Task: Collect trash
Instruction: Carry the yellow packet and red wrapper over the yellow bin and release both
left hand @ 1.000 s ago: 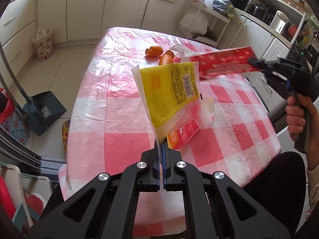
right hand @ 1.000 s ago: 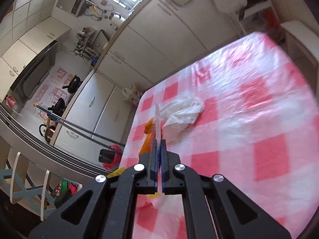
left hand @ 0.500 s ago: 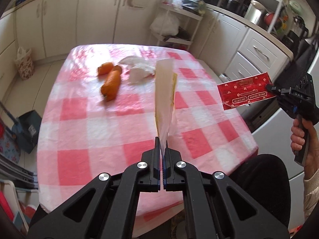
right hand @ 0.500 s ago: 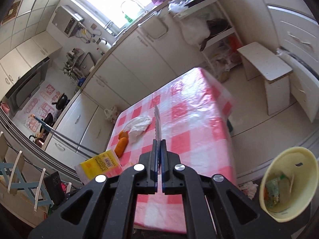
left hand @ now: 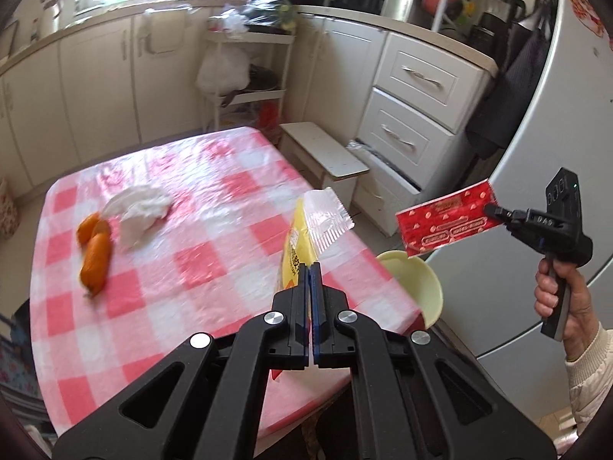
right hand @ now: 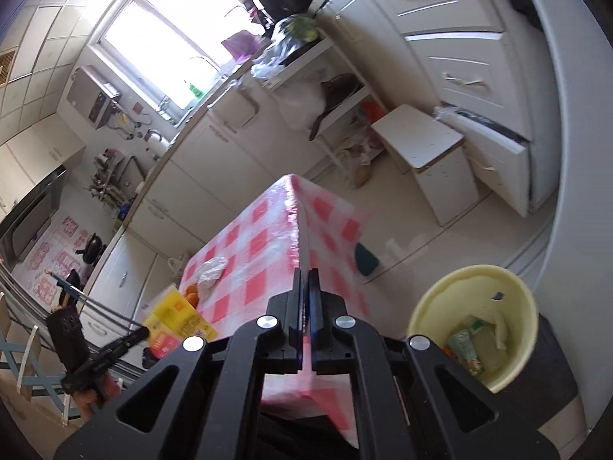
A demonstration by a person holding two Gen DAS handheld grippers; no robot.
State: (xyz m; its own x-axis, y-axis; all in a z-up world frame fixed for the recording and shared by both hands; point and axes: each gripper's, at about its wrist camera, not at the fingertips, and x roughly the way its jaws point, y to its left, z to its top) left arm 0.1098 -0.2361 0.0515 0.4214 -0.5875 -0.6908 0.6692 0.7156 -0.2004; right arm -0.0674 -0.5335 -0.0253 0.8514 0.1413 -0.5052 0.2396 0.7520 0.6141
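Carrying trash off the checked table (left hand: 214, 268), the left gripper (left hand: 310, 268) was clamped on a yellow snack bag (left hand: 297, 237) and the right gripper (right hand: 305, 274) pinched a red wrapper (left hand: 446, 222) edge-on. The pale yellow waste bin (right hand: 429, 306) stood at four o'clock from the right jaws, nearer that hand; the wrapper's long axis ran toward eleven o'clock.

A glossy plastic checked tablecloth (left hand: 199, 268) covers the table; the red wrapper (left hand: 444, 224) looks like shiny foil.
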